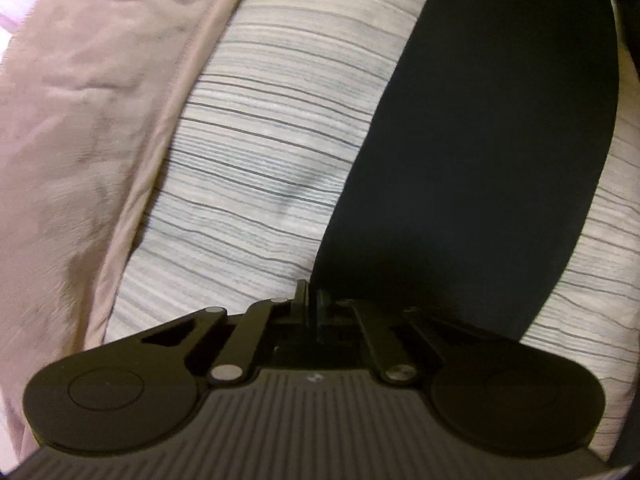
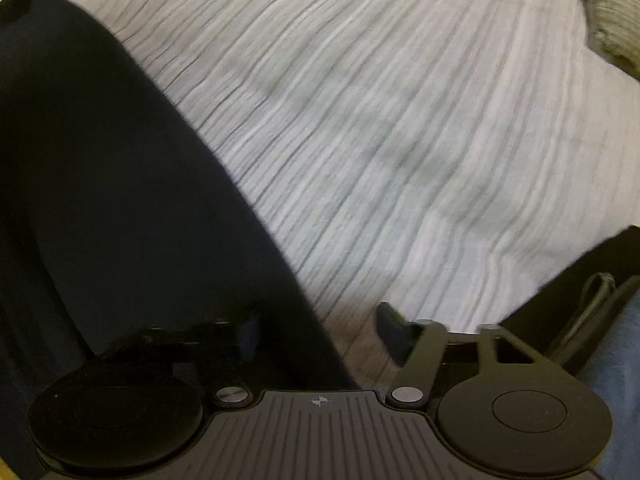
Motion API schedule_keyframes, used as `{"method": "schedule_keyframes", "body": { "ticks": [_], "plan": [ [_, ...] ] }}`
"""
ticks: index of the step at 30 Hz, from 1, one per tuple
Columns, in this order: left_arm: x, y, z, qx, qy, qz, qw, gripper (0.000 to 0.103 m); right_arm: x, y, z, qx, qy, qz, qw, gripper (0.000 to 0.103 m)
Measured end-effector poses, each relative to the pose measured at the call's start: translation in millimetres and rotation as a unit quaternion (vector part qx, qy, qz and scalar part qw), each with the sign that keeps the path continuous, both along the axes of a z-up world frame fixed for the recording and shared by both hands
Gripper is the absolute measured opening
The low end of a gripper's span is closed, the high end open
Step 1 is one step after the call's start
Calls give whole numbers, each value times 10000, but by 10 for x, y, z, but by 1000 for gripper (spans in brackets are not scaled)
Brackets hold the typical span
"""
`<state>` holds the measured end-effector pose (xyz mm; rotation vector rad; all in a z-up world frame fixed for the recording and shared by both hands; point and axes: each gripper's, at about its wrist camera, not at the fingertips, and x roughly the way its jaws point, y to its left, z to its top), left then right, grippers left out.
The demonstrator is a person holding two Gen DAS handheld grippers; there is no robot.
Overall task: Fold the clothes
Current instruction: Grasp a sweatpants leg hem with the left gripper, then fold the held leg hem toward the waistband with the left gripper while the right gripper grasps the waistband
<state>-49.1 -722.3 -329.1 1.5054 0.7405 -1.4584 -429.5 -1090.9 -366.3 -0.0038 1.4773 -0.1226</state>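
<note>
Left wrist view: left gripper [image 1: 311,300], fingers together on the near edge of the dark garment [image 1: 472,152] lying on the striped bed sheet [image 1: 260,160]; right gripper [image 2: 320,328] half-open astride its other edge, likely for lifting a fold.

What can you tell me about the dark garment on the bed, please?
The dark garment is a long strip of black or navy cloth, smooth and matte, with no visible print or seams. It lies flat on the striped bedcover, running away from both cameras. The left gripper is shut at its near edge, apparently pinching the cloth. The right gripper straddles the other edge, one finger over the cloth and one over the bedcover, jaws apart. Its far end is out of view.
</note>
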Motion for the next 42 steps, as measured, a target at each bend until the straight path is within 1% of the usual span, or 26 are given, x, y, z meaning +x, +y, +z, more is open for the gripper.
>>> {"method": "schedule_keyframes", "body": {
  "ticks": [1,2,3,6,7,11,14,16,18,19,20,22,23,25,26,27,29,31,33,36,37,38,39,40,41,42],
  "plan": [
    [-13,22,46,-23,-22,34,10000,1,3,13,-4,22,-4,42,10000,51],
    [-39,42,85,-28,-47,50,10000,1,4,23,-6,45,-11,58,10000,44],
    [-75,60,116,-16,-76,49,10000,1,2,37,-2,48,-26,73,10000,32],
    [-180,113,211,-6,-182,53,9998,1,-27,91,35,-14,-118,102,9999,6],
    [-205,124,234,-24,-229,56,9997,1,-49,118,64,-90,-178,114,9997,1],
    [-305,154,385,-235,-467,91,9986,1,-161,251,303,-399,-519,114,9978,1],
    [-373,233,641,-526,-611,152,9966,1,-285,404,590,-704,-861,143,9937,1],
    [-441,320,874,-765,-720,129,9944,1,-437,569,864,-1052,-1217,67,9870,1],
    [-533,452,1170,-1168,-885,86,9892,1,-662,801,1175,-1603,-1672,-89,9728,1],
    [-581,524,1326,-1392,-975,63,9854,1,-820,972,1337,-2000,-1947,-243,9599,1],
    [-644,629,1512,-1722,-1096,53,9789,1,-988,1157,1488,-2373,-2202,-423,9452,1],
    [-809,920,1936,-2575,-1335,89,9570,1,-1392,1618,1718,-2978,-2611,-952,9133,1],
    [-934,1121,2077,-2825,-1326,59,9500,1,-1588,1845,1804,-3215,-2773,-1201,8974,1],
    [-1231,1567,2240,-2989,-1219,-180,9463,1,-1939,2273,1770,-3326,-2855,-1600,8845,1],
    [-1380,1790,2321,-3070,-1164,-299,9441,1,-2090,2475,1663,-3332,-2797,-1722,8838,1],
    [-1527,2020,2321,-3032,-1086,-427,9457,1,-2210,2656,1512,-3265,-2676,-1850,8874,1],
    [-1813,2487,2135,-2708,-855,-621,9568,1,-2369,2933,1169,-3069,-2373,-2031,8990,1],
    [-2061,2884,1752,-2173,-578,-602,9725,1,-2478,3159,802,-2830,-2030,-2164,9121,1],
    [-2286,3198,1259,-1621,-457,-609,9838,1,-2585,3370,461,-2598,-1714,-2315,9217,1],
    [-2556,3543,533,-915,-281,-480,9943,1,-2714,3510,254,-2383,-1582,-2793,9166,2],
    [-2623,3605,373,-822,-215,-397,9956,1,-2753,3556,204,-2324,-1557,-2923,9145,2],
    [-2688,3645,271,-826,-159,-321,9959,1,-2781,3596,222,-2302,-1597,-2977,9126,5],
    [-2728,3668,209,-820,-111,-249,9963,1,-2816,3630,261,-2244,-1639,-3063,9105,32],
    [-2747,3674,183,-806,-69,-180,9966,1,-2858,3660,306,-2182,-1706,-3179,9068,51],
    [-2747,3679,168,-774,-6,-115,9969,1,-2925,3677,373,-2110,-1852,-3388,8980,80],
    [-2733,3682,168,-720,56,-61,9974,1,-2994,3682,440,-2009,-1990,-3603,8889,81]
  ]
}}
